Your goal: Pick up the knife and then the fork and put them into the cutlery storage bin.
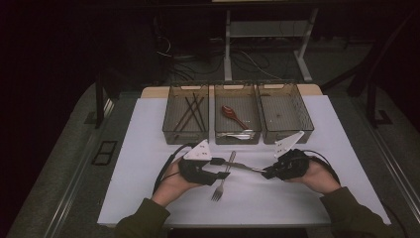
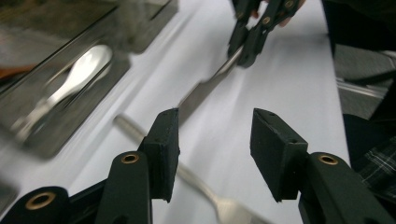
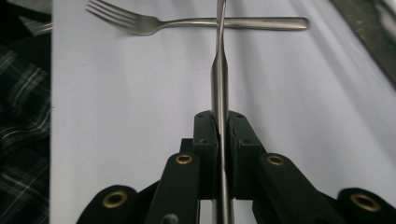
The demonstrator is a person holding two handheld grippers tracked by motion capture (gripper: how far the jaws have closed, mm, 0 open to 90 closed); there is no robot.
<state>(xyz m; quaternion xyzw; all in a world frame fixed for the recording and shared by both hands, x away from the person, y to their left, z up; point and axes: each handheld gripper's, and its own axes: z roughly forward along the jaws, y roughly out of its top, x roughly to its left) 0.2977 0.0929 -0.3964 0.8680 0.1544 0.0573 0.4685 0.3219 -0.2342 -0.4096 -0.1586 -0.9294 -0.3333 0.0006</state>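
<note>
I'm clamping the thin, stiff, slippery knife [image 3: 219, 84] by its handle in my right gripper [image 3: 219, 135]; left gripper [image 2: 215, 149] is standing released.

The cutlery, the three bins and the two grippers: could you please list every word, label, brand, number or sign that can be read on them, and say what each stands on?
None: no readable text in any view.
The fork, the metal utensil in the right gripper, the bins and the left gripper show no lettering; its fingers are plain black.
</note>
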